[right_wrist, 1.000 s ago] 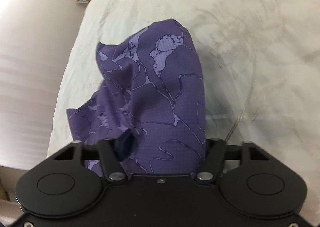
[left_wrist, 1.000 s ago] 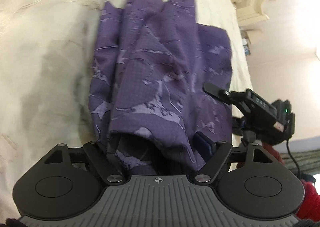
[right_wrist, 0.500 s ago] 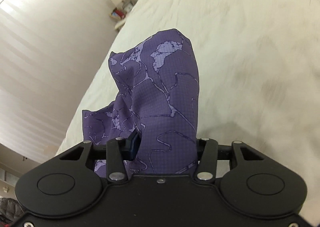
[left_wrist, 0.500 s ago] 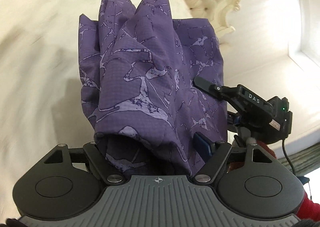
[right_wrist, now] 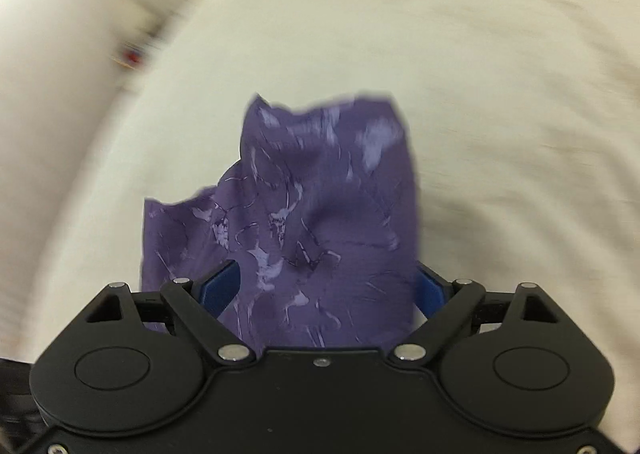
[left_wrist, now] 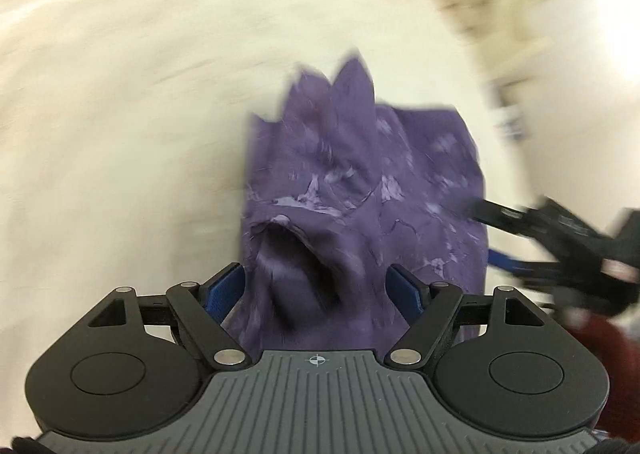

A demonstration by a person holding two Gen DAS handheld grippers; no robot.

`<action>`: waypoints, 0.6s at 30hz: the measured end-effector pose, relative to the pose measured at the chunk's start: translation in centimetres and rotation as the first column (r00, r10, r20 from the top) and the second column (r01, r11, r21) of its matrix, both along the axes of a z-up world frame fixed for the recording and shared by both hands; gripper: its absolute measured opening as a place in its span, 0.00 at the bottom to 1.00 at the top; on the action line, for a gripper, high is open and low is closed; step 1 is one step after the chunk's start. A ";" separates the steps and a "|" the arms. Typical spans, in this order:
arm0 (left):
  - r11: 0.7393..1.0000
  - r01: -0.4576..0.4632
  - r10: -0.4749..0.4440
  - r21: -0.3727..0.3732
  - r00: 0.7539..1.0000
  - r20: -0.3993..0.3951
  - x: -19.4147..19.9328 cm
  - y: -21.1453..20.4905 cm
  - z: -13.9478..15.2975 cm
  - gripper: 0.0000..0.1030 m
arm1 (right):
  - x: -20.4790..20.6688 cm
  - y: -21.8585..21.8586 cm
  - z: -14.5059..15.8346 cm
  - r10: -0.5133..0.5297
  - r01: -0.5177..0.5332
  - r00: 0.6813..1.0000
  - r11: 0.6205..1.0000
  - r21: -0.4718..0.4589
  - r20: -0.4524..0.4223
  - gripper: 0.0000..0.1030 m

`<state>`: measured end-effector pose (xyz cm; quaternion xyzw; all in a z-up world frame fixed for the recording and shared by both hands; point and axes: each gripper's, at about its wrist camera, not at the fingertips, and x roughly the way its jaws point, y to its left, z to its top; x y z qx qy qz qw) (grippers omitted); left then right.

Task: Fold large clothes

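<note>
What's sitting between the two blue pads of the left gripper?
In the left wrist view, bunched purple cloth fills the gap between the left gripper's blue pads. The same shows between the right gripper's pads in the right wrist view.

Our left gripper [left_wrist: 316, 286] grips bunched cloth [left_wrist: 360, 181]; our right gripper [right_wrist: 328, 282] has just been opening, cloth loose between its jaws.
</note>
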<state>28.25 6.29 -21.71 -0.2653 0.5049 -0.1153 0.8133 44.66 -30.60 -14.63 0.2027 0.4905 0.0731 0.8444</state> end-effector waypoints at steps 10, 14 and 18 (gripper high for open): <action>0.969 0.140 -0.166 0.206 0.979 0.119 -2.0 -0.5 2.9 0.75 | -3.3 -2.3 1.1 -0.106 0.123 0.982 0.987 -0.102 0.158 0.99; 0.935 0.156 -0.227 0.317 0.953 0.200 -1.9 -3.0 5.6 0.80 | -6.0 -0.7 2.4 -0.073 0.107 0.978 0.979 -0.171 0.197 0.99; 0.893 0.182 -0.292 0.411 0.930 0.223 -3.1 -4.8 8.0 1.00 | -8.6 1.0 2.8 -0.067 0.106 0.980 0.973 -0.204 0.189 0.99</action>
